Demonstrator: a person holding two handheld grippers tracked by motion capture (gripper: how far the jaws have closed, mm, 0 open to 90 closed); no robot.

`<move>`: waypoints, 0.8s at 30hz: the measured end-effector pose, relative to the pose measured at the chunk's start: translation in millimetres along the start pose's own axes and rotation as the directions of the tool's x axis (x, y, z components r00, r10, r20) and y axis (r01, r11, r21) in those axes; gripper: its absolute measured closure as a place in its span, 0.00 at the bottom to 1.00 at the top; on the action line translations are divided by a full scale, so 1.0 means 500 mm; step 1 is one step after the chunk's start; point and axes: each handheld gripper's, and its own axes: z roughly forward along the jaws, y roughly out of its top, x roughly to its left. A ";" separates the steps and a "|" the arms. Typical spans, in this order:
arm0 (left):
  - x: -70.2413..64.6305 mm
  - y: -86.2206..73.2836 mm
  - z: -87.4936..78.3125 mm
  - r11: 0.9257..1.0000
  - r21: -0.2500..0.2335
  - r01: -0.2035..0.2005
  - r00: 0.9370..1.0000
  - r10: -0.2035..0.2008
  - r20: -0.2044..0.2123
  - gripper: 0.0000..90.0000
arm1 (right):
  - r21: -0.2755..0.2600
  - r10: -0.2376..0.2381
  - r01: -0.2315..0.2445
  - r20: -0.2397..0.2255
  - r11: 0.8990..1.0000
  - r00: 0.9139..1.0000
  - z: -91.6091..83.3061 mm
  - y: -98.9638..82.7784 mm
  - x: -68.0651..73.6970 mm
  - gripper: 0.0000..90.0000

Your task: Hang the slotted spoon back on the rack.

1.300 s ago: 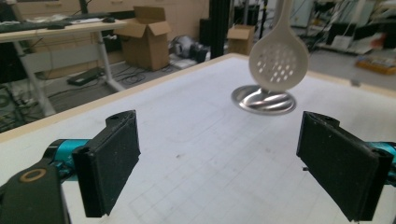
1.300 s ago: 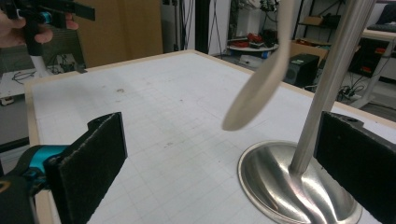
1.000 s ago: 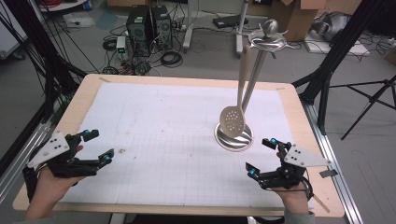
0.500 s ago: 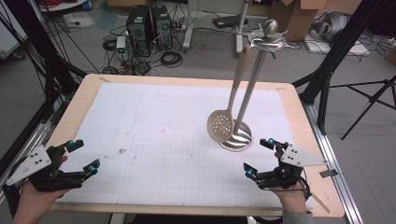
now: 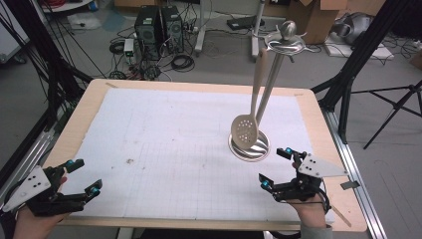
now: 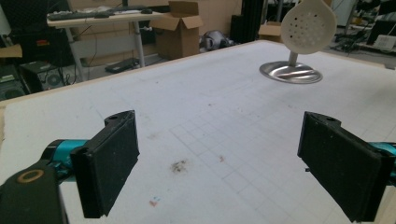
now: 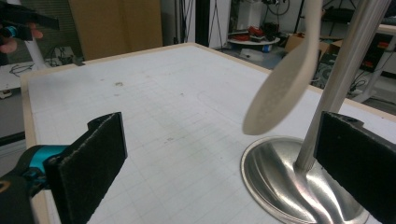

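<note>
- Two grippers sit low over the near edge of the bench (image 5: 89,99), each in a person's hand, well apart from one another.
- Left gripper (image 5: 79,177): jaws spread wide with nothing between them; in the left gripper view its black pads (image 6: 112,161) frame bare white gridded mat (image 5: 164,144) with a small brown stain just ahead.
- Right gripper (image 5: 277,168): jaws also wide apart and holding nothing.
- Ahead of the right gripper, just beyond its jaws, stands the metal stand (image 5: 249,148), a round shiny base with a slanted pole rising to a hook ring on top.
- Hanging from that ring is the slotted spoon (image 5: 245,130), cream-coloured; its perforated bowl hangs just above the base, not touching either gripper.
- Seen from the left gripper, spoon and stand lie far ahead and off to the right, across the mat.
- In the right gripper view the pole rises close to the right-hand jaw, with the spoon bowl (image 7: 280,100) between the two jaws' lines but farther off.
</note>
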 end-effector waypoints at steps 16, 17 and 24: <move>-0.003 -0.043 -0.026 0.999 -0.011 0.031 0.996 -0.031 -0.082 0.14 | 0.003 0.005 -0.005 0.011 1.000 1.000 0.002 -0.003 -0.001 0.02; -0.003 -0.044 -0.026 1.000 -0.010 0.030 0.996 -0.030 -0.083 0.14 | 0.002 0.002 -0.002 0.013 1.000 1.000 0.003 -0.004 -0.002 0.02; -0.012 -0.042 -0.025 1.000 -0.010 0.028 0.996 -0.029 -0.085 0.14 | -0.004 -0.001 0.001 0.022 1.000 1.000 0.003 -0.003 0.001 0.02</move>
